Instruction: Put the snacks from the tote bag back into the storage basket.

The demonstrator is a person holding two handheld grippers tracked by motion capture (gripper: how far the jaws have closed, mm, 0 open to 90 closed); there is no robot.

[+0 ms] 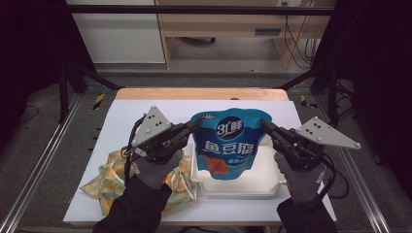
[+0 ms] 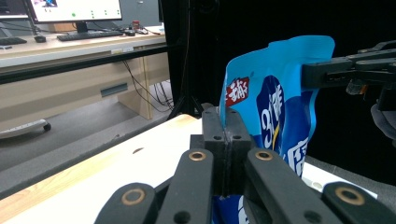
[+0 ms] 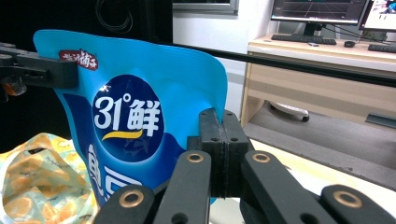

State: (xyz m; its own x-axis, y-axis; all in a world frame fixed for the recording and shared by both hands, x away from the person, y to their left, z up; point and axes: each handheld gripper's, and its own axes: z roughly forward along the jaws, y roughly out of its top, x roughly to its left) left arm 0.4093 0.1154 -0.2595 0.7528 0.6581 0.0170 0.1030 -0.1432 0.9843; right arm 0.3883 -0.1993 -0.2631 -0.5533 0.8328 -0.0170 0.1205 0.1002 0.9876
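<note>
Blue snack pouch with white Chinese lettering and "31°" printed near the top, held upright between two hand-held grippers above a shallow white tray. Pouch bottom down inside the tray, roughly at table centre. Left gripper clamped shut on the pouch's upper left corner, black jaws pressed together with the blue film edge between them, as seen close up in the left gripper view. Right gripper likewise closed on the upper right corner, jaws tight on the film in the right gripper view. Each gripper topped by a grey three-cornered plate and gripped by a gloved hand in a dark sleeve. Yellow and orange patterned bag lying crumpled on the white table cover, just left of the tray, beneath the left hand. Wooden desk with monitors and keyboards in the background of both gripper views.
</note>
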